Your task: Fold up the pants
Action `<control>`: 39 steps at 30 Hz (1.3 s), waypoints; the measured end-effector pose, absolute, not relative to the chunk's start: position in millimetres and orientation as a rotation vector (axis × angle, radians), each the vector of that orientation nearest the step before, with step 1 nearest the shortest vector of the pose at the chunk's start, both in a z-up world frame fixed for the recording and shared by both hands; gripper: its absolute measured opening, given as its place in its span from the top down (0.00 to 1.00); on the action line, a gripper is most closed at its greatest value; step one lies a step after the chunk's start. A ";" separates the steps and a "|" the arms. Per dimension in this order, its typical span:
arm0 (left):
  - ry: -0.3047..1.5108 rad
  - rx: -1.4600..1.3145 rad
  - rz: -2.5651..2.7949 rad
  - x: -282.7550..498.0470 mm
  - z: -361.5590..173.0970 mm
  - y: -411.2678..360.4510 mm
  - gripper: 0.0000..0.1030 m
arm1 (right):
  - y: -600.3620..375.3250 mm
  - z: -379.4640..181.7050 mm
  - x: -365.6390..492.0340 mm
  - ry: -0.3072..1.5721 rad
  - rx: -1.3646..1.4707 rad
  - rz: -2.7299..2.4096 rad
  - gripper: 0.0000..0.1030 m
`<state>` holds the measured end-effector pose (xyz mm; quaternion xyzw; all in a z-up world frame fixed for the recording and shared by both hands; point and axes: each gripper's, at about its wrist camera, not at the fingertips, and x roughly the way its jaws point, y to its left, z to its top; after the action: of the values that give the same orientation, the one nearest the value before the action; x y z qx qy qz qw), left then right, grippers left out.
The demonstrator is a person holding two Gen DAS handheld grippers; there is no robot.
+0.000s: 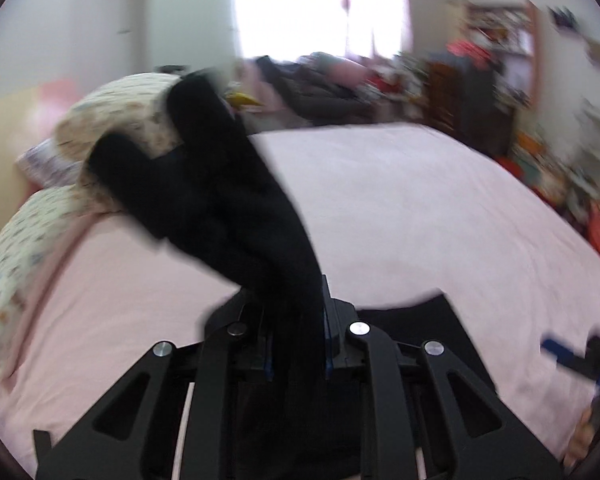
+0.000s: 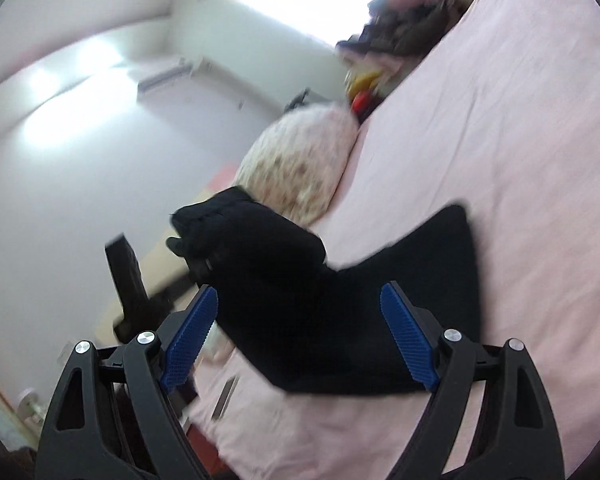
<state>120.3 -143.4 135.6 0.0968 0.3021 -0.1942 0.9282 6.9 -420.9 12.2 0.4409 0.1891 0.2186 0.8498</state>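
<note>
The black pants are lifted above the pink bed. My left gripper is shut on the pants, which rise from between its fingers and swing up and to the left; a lower part lies on the bed at its right. In the right wrist view the pants hang in front of my right gripper, whose blue pads stand wide apart with nothing pinched. The left gripper shows there under the bunched cloth. The right gripper also shows at the edge of the left wrist view.
Floral pillows lie at the head of the bed, also seen in the right wrist view. A pile of dark clothes and cluttered shelves stand beyond the far bed edge under a bright window.
</note>
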 end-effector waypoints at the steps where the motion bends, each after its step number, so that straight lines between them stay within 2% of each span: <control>1: 0.637 0.221 -0.421 116.0 123.7 -161.0 0.84 | -427.2 14.0 3.8 0.379 0.940 0.446 0.17; 6: 0.742 0.331 -0.470 104.9 61.9 -218.7 0.84 | -456.6 15.2 -10.8 0.314 1.010 0.372 0.16; 9: 0.707 0.402 -0.435 92.7 41.4 -234.9 0.84 | -464.1 14.7 -14.7 0.297 1.031 0.359 0.14; 19: 0.675 0.296 -0.408 80.0 47.4 -233.1 0.84 | -463.0 12.9 -17.5 0.296 1.028 0.356 0.14; 24: 0.619 0.383 -0.447 56.6 36.4 -246.9 0.84 | -458.8 11.4 -11.9 0.311 1.012 0.341 0.14; 30: 0.667 0.471 -0.477 46.5 0.8 -255.6 0.75 | -454.1 8.8 -7.8 0.331 0.991 0.322 0.14; 39: 0.678 0.454 -0.447 44.9 -4.9 -255.6 0.73 | -451.6 9.2 -8.4 0.333 0.953 0.310 0.14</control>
<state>44.9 -255.6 -4.9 0.2190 0.3268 -0.2157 0.8937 -8.4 -451.6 9.2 0.4549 0.1587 0.1481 0.8637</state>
